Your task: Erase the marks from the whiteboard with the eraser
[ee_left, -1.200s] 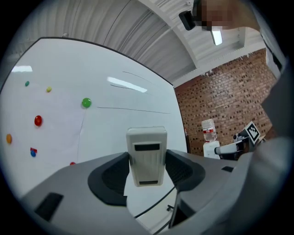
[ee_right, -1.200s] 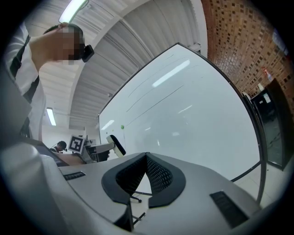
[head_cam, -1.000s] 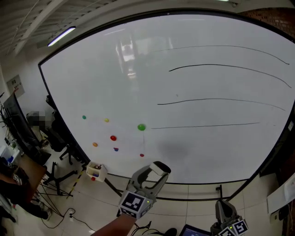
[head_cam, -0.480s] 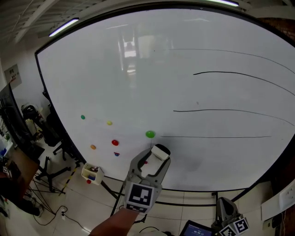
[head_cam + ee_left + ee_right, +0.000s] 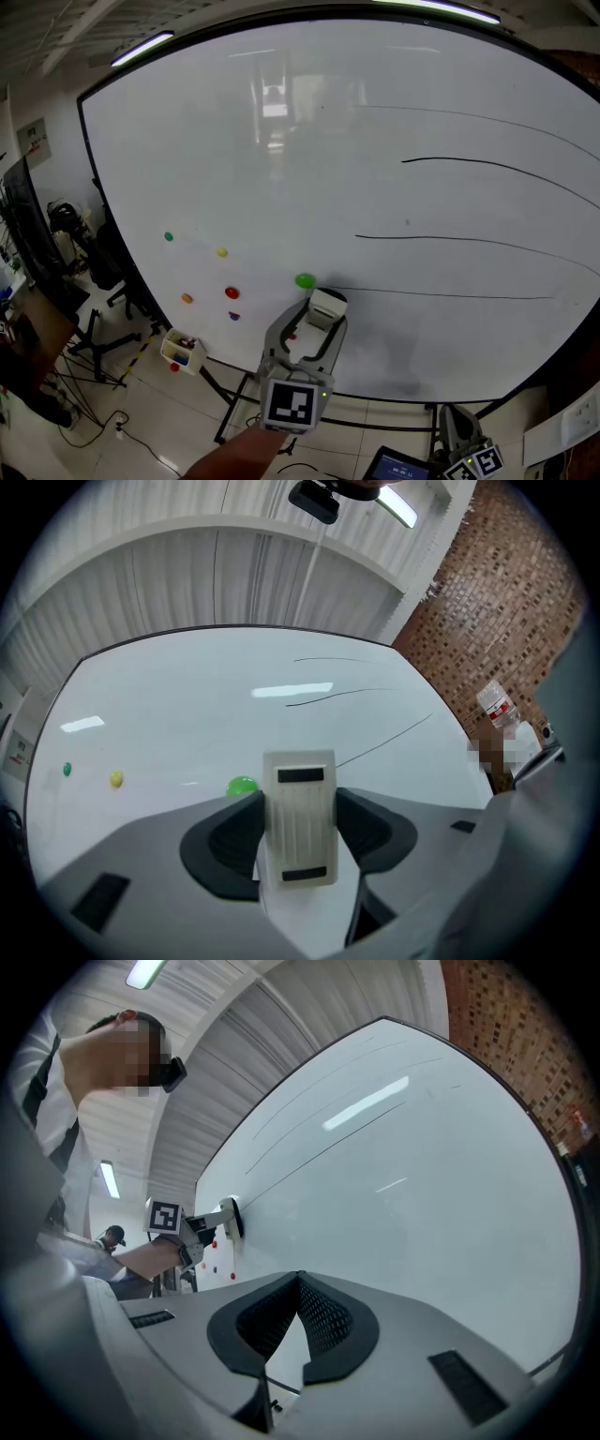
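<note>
I am clamping the eraser [image 5: 300, 799] by its long sides in my left gripper [image 5: 298, 844], holding it low against the whiteboard [image 5: 281, 150] beside a green magnet [image 5: 305, 280]. It looks light, rigid, perhaps slick. My right gripper [image 5: 298, 1309] is hanging closed, empty.

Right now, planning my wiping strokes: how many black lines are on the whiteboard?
4, stacked on the whiteboard's right side: a faint top line, a bolder second line, a third line, and a bottom line starting near the eraser. None seems hidden.

Green magnet [image 5: 305, 280], black chair [image 5: 105, 264], brick wall [image 5: 487, 621]
</note>
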Demonstrator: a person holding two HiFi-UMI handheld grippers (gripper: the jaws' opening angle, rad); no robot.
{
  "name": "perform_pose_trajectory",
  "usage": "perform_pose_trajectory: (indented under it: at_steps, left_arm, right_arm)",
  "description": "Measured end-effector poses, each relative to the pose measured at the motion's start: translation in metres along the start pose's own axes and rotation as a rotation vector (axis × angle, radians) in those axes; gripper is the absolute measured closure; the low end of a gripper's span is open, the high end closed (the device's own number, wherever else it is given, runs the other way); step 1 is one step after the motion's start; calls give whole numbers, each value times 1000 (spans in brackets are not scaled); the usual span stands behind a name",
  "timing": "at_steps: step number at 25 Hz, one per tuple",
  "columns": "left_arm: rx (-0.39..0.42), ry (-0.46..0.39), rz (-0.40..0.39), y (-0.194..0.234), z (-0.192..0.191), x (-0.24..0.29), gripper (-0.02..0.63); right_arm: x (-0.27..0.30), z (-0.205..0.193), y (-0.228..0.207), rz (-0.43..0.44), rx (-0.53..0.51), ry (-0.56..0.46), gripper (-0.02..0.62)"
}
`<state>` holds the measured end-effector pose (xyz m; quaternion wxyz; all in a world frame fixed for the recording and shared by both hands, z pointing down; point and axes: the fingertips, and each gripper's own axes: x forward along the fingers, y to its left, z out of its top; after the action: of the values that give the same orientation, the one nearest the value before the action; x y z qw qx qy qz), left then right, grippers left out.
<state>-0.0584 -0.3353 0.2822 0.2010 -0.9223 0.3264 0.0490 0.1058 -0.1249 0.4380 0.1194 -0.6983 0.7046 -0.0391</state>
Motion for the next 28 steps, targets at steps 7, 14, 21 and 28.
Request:
perform_pose_trajectory:
  at_steps: [7,14,21,28]
  left_arm:
    - [-57,-29,109,1,8,10,347]
    - [-2,-4,255,-8,2,16,334]
    - [-95,18,287,-7,-1,14,339]
    - [-208,12,313,-4,7,15,359]
  right_arm:
    - [0,7,-18,101,1,33,568]
    - [-16,14,-54,141,30,53,568]
    - [-14,15,-61,175,47,51,568]
    - [-14,16,-73,185,60,50,568]
